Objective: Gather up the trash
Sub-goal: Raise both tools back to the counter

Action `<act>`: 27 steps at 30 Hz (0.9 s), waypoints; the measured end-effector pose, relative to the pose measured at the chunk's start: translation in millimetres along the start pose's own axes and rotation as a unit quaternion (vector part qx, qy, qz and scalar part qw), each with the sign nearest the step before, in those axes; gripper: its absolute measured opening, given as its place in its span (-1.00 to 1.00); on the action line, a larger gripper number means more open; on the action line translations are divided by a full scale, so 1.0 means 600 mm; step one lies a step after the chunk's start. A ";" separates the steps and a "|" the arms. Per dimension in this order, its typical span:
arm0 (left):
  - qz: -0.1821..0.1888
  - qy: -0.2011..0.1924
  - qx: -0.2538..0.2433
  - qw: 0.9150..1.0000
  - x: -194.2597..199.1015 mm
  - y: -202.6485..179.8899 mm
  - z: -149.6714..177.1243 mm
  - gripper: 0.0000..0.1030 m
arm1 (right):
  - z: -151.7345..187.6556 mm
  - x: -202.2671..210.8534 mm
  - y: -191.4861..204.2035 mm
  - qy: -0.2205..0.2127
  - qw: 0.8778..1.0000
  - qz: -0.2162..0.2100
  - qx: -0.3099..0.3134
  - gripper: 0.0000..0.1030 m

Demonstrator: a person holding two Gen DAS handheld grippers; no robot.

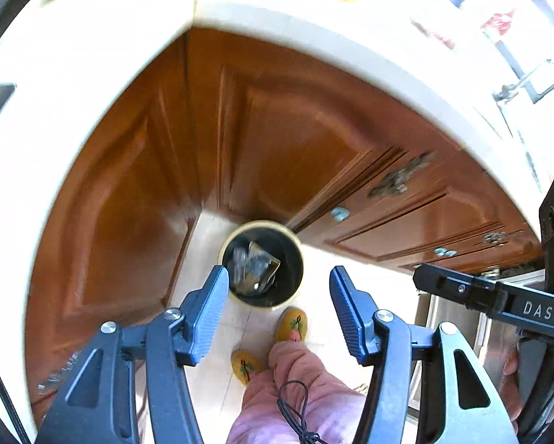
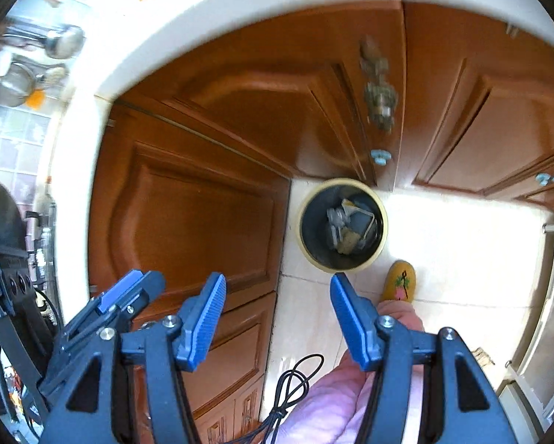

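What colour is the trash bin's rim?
Pale cream-yellow, around a dark inside; the round trash bin shows best in the right wrist view.

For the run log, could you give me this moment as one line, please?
left gripper: open, empty | right gripper: open, empty | bin: on floor, trash inside

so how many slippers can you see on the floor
2. One yellow slipper is just in front of the trash bin; the other slipper is nearer the camera, partly under the pink trouser leg. The right wrist view shows only one.

Glossy wooden cabinet doors (image 1: 277, 140); ribbed plastic pads (image 2: 206, 318) on the tongs.
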State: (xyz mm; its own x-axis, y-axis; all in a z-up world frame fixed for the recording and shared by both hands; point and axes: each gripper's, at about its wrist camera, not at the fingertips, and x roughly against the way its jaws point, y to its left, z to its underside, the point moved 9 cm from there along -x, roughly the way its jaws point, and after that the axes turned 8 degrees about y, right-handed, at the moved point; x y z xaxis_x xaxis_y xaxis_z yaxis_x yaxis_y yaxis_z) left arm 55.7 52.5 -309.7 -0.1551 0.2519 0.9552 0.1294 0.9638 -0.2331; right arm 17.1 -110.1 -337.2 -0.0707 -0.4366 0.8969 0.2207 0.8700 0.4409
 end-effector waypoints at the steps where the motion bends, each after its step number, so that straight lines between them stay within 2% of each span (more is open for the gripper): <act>1: 0.003 -0.009 -0.006 1.000 0.019 -0.008 -0.006 0.09 | 0.003 0.016 0.002 -0.008 1.000 0.000 0.003 0.15; 8: 0.031 -0.056 -0.027 0.998 0.126 -0.048 -0.039 0.24 | 0.002 0.120 0.040 -0.070 0.997 0.007 0.022 0.15; 16: 0.052 -0.104 -0.048 0.992 0.218 -0.092 -0.068 0.35 | -0.007 0.244 0.074 -0.157 0.986 0.016 0.046 0.15; 22: 0.056 -0.140 -0.062 0.987 0.265 -0.124 -0.105 0.42 | -0.024 0.308 0.076 -0.200 0.979 0.014 0.046 0.15; 27: 0.054 -0.153 -0.067 0.984 0.288 -0.146 -0.150 0.49 | -0.058 0.352 0.063 -0.222 0.974 0.013 0.045 0.15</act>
State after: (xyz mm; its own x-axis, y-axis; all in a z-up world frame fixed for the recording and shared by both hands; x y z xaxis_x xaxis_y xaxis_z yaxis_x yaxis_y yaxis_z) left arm 105.9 3.8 -108.0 -0.4189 0.3862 0.8218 0.2862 0.9151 -0.2841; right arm 44.1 -177.5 -132.3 -0.4837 -0.2894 0.8260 0.1434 0.9048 0.4010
